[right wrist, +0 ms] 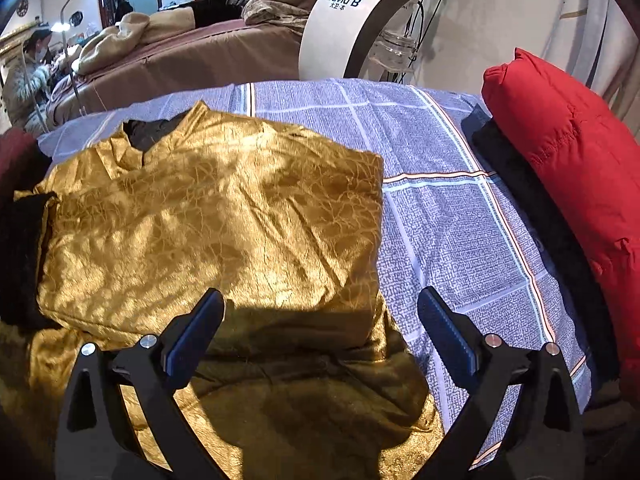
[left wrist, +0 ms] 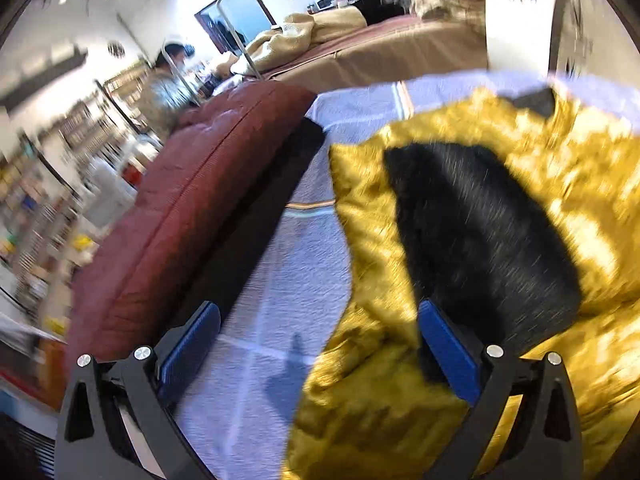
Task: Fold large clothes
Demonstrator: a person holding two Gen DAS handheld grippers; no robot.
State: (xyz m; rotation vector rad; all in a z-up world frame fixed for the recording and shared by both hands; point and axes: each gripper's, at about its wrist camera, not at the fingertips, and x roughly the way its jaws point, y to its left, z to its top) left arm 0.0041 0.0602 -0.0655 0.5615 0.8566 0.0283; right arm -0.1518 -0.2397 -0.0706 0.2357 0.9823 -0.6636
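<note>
Both pairs of tongs stand wide apart with nothing between their blue pads. In the left wrist view, the left tongs (left wrist: pixel 320 354) hover over the bed, whose blue checked sheet (left wrist: pixel 276 280) shows bare under the left finger, while the right finger sits over the edge of the gold garment (left wrist: pixel 520 184). Just ahead of that right finger a black fur lining (left wrist: pixel 476 232) lies exposed on top of the gold cloth, which runs on ahead and to the right of the tongs. To the left of the left tongs, a dark red padded coat (left wrist: pixel 180 216) lies along the bed's edge with a dark strip beneath it. In the right wrist view, the right tongs (right wrist: pixel 322 334) hang over the near part of the same gold garment (right wrist: pixel 216 216): the cloth lies under the left finger and between the fingers, partly folded, with its upper layer ending in a straight edge ahead of the tongs. The right finger is over the sheet (right wrist: pixel 460 240) just beside the garment's right edge. Further ahead and left, the collar opens on a patch of black lining (right wrist: pixel 148 134). Far to the right of the right tongs a bright red puffer jacket (right wrist: pixel 568 184) rests on a dark garment at the bed's side. Beyond the bed stands a white machine (right wrist: pixel 360 12) and another bed with brown covers (right wrist: pixel 192 60).
</note>
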